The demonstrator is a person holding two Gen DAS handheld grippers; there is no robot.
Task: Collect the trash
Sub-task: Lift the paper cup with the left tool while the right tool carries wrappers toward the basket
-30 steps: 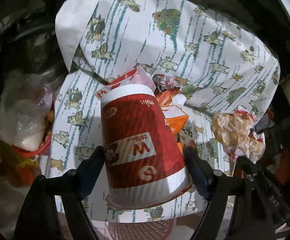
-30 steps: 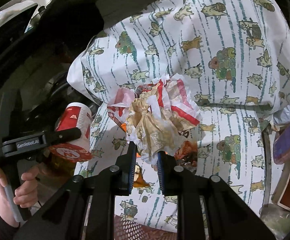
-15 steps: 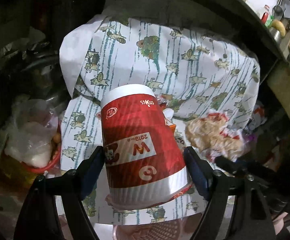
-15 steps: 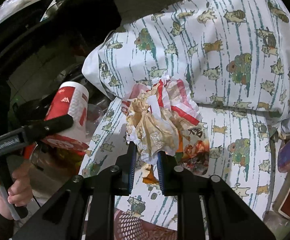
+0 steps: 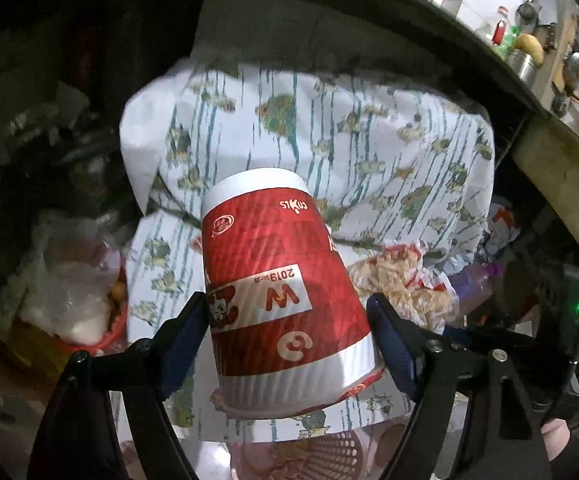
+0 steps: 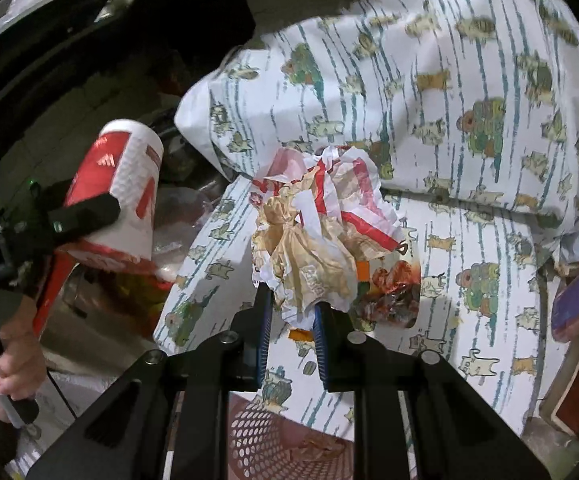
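A red and white paper cup (image 5: pixel 277 292) hangs upside down, base away from me, with my left gripper (image 5: pixel 289 320) shut on its sides. The same cup (image 6: pixel 121 192) shows at the left of the right wrist view, held off the cushion's left edge. My right gripper (image 6: pixel 289 320) is shut on a crumpled brown, white and red paper wrapper (image 6: pixel 317 232), lifted above a seat cushion (image 6: pixel 469 260) covered in white cartoon-print cloth. More wrappers and orange scraps (image 6: pixel 393 284) lie on the cushion behind the held wad.
A pink perforated basket (image 6: pixel 285 436) sits below the cushion's front edge. Clear plastic bags (image 5: pixel 69 288) lie in a red container at the left. A dark counter edge (image 5: pixel 509 60) with bottles runs along the top right. A purple and red object (image 6: pixel 577 304) is at the right.
The left gripper has lifted with the cup, so the cushion looks smaller and the counter has come into view. The right gripper has drifted slightly with the wrapper still in it.
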